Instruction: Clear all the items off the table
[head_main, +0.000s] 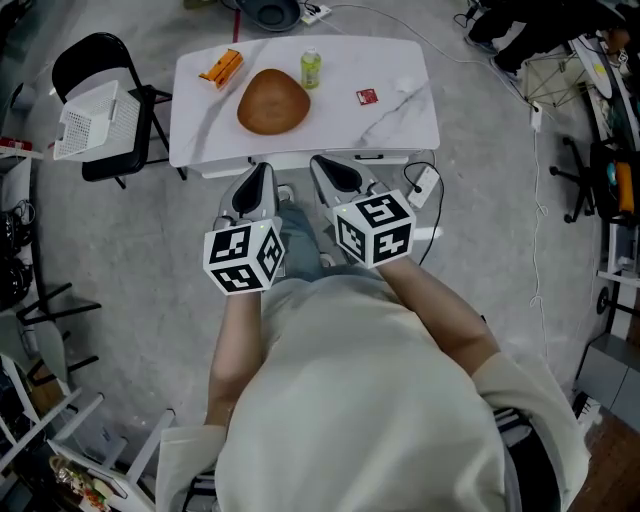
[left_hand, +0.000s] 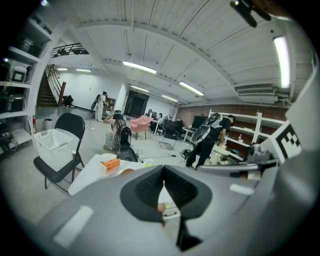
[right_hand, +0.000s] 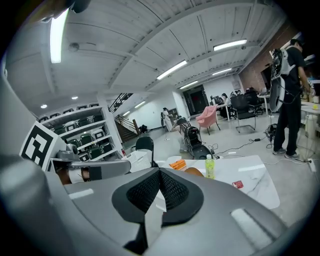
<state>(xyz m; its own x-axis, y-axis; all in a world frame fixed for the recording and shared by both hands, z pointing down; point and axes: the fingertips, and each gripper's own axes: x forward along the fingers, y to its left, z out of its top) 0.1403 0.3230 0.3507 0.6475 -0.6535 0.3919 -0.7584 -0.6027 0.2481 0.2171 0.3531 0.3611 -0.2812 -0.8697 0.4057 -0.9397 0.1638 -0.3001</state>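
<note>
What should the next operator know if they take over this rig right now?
Left gripper: shut, empty, short of the table. Right gripper: the same.
On the table: orange box, brown bowl, green bottle, red packet.
Done: nothing looks cleared.
To do: all four. A white basket sits on the chair beside the table.

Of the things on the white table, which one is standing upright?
The green bottle, just beyond the brown bowl. The orange box and the red packet lie flat.
</note>
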